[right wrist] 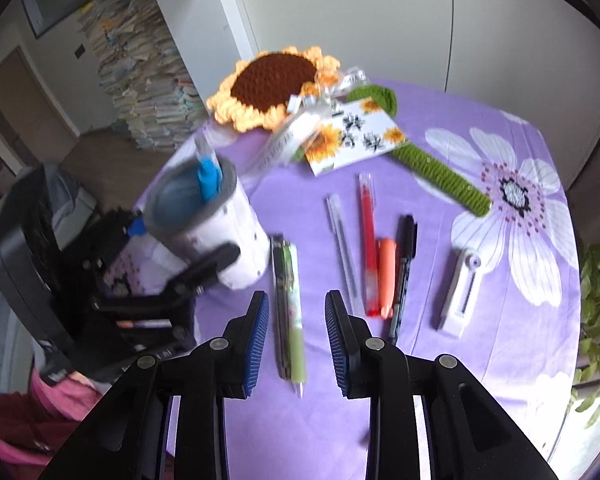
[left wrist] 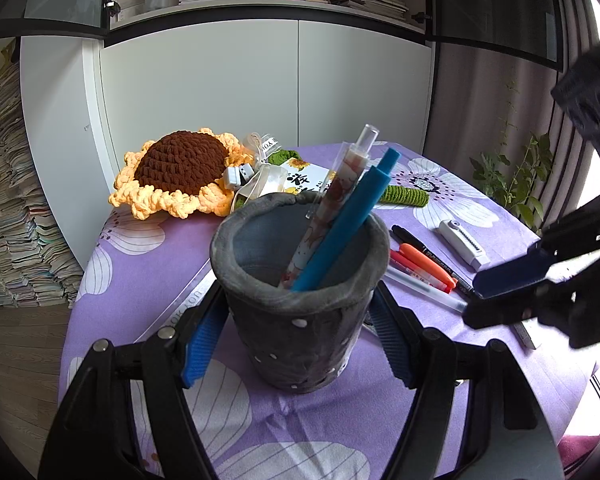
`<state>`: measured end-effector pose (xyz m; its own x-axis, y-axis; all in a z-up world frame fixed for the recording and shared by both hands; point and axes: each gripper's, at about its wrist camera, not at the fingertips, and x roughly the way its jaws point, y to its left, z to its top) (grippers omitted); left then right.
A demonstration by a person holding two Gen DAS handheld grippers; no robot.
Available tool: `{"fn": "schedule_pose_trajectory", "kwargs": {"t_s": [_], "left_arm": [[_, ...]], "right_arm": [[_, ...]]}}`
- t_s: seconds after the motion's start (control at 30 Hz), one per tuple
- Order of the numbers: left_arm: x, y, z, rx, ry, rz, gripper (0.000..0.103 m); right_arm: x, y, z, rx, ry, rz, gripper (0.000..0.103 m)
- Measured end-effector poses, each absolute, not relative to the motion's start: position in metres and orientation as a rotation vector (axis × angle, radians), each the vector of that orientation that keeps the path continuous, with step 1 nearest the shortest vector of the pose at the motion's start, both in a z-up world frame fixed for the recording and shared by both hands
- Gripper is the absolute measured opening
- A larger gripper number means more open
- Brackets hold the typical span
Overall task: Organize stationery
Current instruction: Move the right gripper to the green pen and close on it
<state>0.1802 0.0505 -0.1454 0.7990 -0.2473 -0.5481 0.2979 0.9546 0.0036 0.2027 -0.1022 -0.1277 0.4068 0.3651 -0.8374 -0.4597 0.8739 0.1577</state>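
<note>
My left gripper (left wrist: 298, 344) is shut on a grey felt pen cup (left wrist: 300, 320), its blue pads against the cup's two sides. The cup stands upright on the purple cloth and holds a blue pen (left wrist: 340, 232) and a patterned pen with a clear cap (left wrist: 336, 204). My right gripper (right wrist: 296, 304) hangs open just above the table to the right of the cup. A green pen (right wrist: 290, 312) lies on the cloth between its fingertips, untouched. Further right lie a clear pen (right wrist: 342, 240), a red pen (right wrist: 367, 240), an orange highlighter (right wrist: 386, 276) and a black marker (right wrist: 402, 276).
A white slider tool (right wrist: 460, 292) lies right of the marker. A crochet sunflower (right wrist: 272, 84) with its green stem (right wrist: 440, 172) and a sunflower card (right wrist: 352, 136) sit at the back of the round table (right wrist: 480, 340). A plant stands past the right edge.
</note>
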Motion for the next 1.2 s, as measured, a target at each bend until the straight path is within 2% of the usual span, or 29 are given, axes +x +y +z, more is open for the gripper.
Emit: {"fn": "schedule_pose_trajectory", "kwargs": {"t_s": [0.17, 0.6, 0.73, 0.9, 0.97, 1.2], "left_arm": [[0.180, 0.050, -0.145, 0.091, 0.575, -0.293, 0.070], [0.180, 0.050, -0.145, 0.091, 0.575, -0.293, 0.070], [0.180, 0.050, -0.145, 0.091, 0.576, -0.293, 0.070], [0.180, 0.050, -0.145, 0.091, 0.575, -0.293, 0.070], [0.180, 0.051, -0.145, 0.091, 0.576, -0.293, 0.070], [0.180, 0.051, -0.145, 0.091, 0.576, -0.293, 0.070]], "right_arm": [[0.198, -0.097, -0.161, -0.151, 1.107, 0.518, 0.029], [0.209, -0.099, -0.178, -0.153, 1.111, 0.457, 0.029], [0.204, -0.101, -0.175, -0.184, 1.099, 0.435, 0.016], [0.195, -0.107, -0.174, -0.216, 1.117, 0.436, 0.016], [0.192, -0.110, -0.173, -0.212, 1.126, 0.433, 0.011], [0.177, -0.127, -0.169, -0.198, 1.167, 0.438, 0.011]]}}
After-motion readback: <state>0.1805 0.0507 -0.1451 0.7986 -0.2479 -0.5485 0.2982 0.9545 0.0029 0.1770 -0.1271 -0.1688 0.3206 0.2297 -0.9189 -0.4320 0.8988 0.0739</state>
